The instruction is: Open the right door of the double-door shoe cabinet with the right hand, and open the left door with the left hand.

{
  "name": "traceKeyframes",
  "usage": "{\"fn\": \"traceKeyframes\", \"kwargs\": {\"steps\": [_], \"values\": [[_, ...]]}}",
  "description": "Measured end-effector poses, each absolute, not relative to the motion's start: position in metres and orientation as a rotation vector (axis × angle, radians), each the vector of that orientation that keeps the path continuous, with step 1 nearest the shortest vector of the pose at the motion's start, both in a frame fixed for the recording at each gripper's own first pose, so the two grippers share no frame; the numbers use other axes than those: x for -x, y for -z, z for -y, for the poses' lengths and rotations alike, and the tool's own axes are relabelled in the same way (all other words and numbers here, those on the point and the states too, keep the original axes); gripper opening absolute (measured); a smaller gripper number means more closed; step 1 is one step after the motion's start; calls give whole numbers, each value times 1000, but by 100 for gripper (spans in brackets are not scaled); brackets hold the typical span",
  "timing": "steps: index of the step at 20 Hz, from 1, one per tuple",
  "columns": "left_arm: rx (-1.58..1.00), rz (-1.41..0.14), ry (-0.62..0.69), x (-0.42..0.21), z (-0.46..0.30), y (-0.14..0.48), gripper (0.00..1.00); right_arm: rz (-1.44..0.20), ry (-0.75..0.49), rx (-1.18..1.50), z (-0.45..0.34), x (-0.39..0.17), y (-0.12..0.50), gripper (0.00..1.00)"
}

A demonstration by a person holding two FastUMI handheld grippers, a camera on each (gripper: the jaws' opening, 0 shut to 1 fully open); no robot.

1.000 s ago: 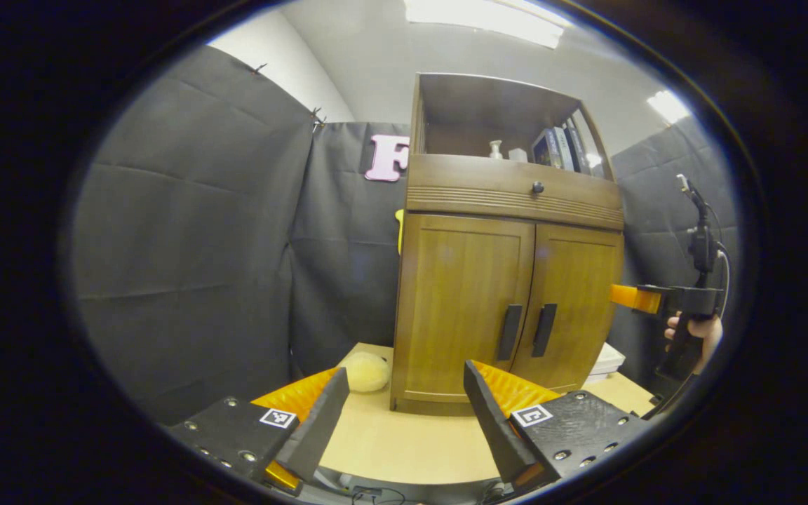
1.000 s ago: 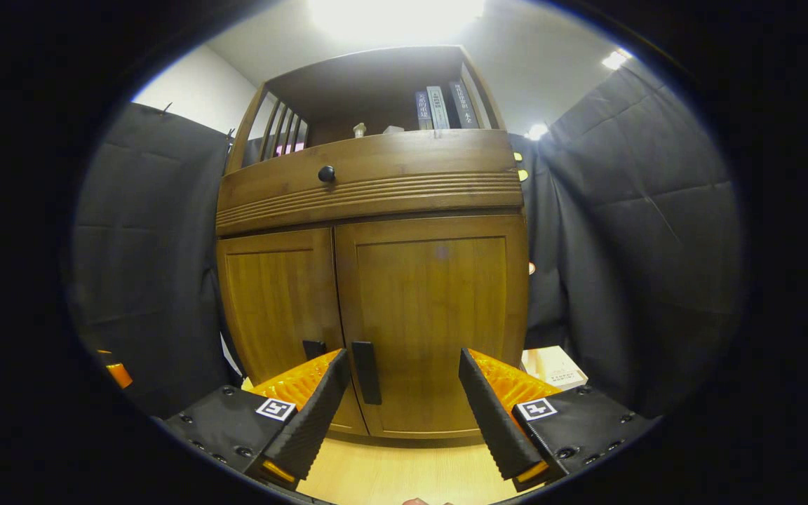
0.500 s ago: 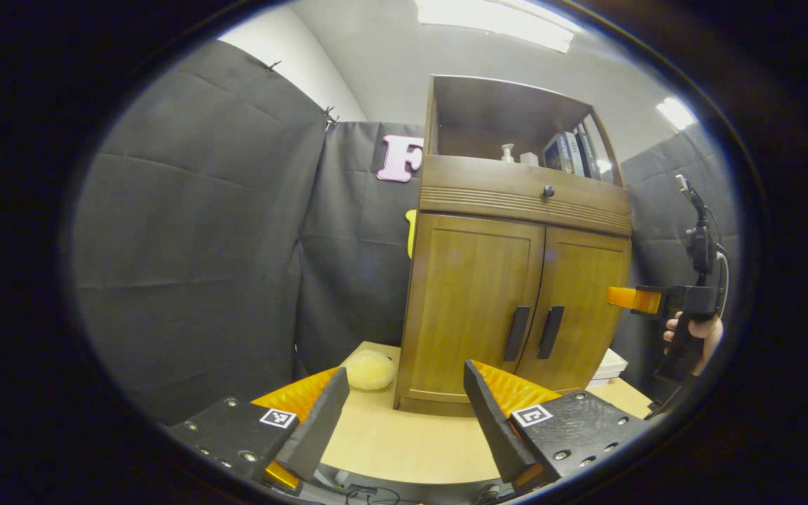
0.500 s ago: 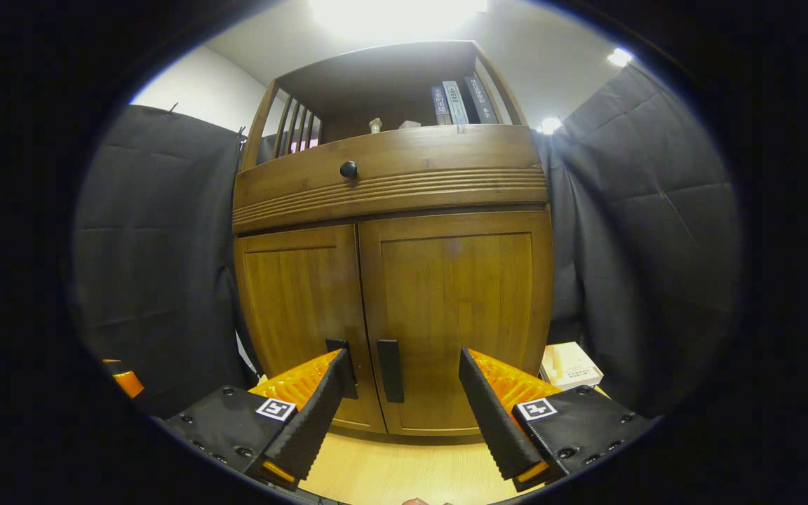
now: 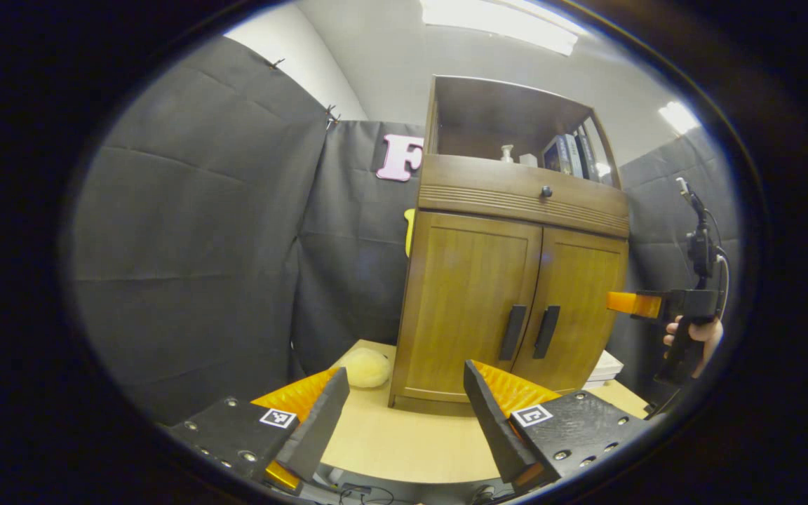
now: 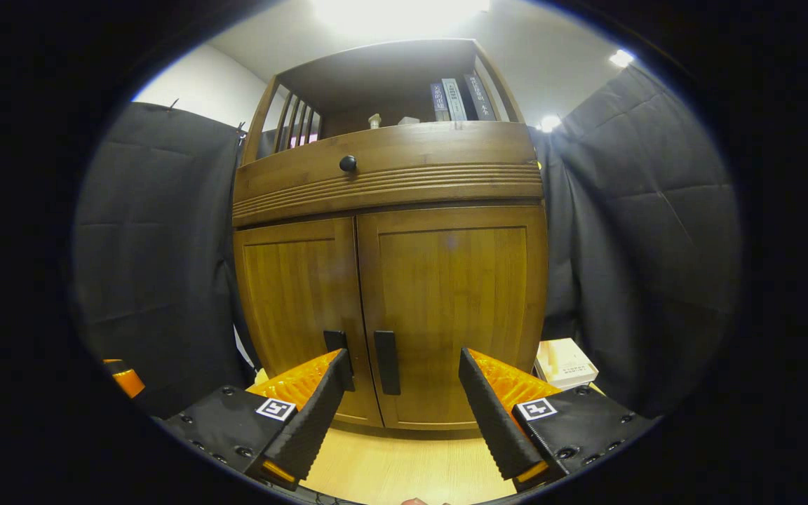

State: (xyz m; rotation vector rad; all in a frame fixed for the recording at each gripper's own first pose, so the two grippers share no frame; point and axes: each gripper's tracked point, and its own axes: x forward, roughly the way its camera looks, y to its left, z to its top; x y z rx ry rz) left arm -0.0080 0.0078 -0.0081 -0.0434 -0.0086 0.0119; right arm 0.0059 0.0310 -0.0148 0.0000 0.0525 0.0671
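A brown wooden shoe cabinet [image 5: 509, 280] [image 6: 390, 280] stands on a light table with both doors closed. The left door [image 5: 470, 301] [image 6: 299, 301] and the right door [image 5: 576, 301] [image 6: 456, 308] each carry a black vertical handle, the left handle [image 5: 513, 332] [image 6: 337, 348] and the right handle [image 5: 546, 331] [image 6: 386, 362]. My left gripper [image 5: 404, 414] is open, well short of the cabinet. My right gripper [image 6: 400, 407] [image 5: 632, 303] is open, close before the right door, its handle just above the gap between the fingers.
A drawer with a round black knob [image 6: 348, 163] and an open shelf with books [image 6: 456, 98] sit above the doors. A yellowish soft ball [image 5: 365, 368] lies left of the cabinet, a white box [image 6: 565, 362] to its right. Black cloth walls surround the table [image 5: 411, 442].
The right gripper view has shifted a little, so the right handle now sits nearer the gap between its fingers. The left gripper has barely moved. Both doors stay closed.
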Motion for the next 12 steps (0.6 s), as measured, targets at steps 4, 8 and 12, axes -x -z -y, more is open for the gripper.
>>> {"fn": "traceKeyframes", "kwargs": {"steps": [4, 8, 12], "values": [[47, -4, -9, 17, -8, 12, 95, -62, -77, 2, -37, -12, 17, 96], [53, -18, -11, 22, -4, 20, 95, -57, -91, 15, -44, -22, 16, 99], [41, -12, -20, 15, -10, 19, 95, -48, -92, 26, -53, -48, 11, 96]]}}
